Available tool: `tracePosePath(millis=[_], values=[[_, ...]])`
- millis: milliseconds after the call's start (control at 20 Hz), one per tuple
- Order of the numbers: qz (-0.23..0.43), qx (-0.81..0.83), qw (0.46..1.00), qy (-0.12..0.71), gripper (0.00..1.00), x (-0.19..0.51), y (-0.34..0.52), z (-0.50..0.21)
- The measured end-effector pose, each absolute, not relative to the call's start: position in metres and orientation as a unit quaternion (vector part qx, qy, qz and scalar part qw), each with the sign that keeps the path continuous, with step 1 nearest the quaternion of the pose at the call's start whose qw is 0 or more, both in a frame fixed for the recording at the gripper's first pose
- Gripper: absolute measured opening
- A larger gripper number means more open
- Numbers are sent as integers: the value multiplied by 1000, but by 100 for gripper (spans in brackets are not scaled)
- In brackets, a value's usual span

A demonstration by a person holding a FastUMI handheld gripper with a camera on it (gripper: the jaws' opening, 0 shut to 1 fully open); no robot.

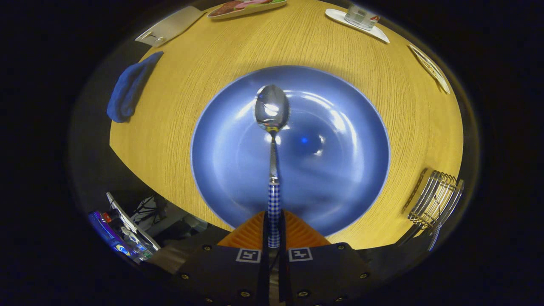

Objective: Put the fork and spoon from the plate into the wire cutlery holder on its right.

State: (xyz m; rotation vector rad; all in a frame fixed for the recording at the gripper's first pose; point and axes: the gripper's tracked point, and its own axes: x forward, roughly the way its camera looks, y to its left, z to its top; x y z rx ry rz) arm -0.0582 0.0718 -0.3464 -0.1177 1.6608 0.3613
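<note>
Carrying the spoon [272,111], its handle pinched between the closed gripper [274,231] fingers above the plate [340,191]; next, swing to the wire holder [435,199] at the desk's right edge.

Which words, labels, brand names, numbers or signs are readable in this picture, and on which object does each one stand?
No text can be read here.
Gripper, shut on the spoon handle: two square black-and-white marker patterns, no letters or numbers.
Small item by the glass on the white dish: a red mark, too small to read.
Blue plate, wire cutlery holder, blue cloth: no writing visible.
</note>
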Motion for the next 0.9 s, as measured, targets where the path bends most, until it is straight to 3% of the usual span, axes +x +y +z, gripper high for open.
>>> tracePosePath(millis=[900], values=[[196,-36,612,766,9,-75,-1,-263]])
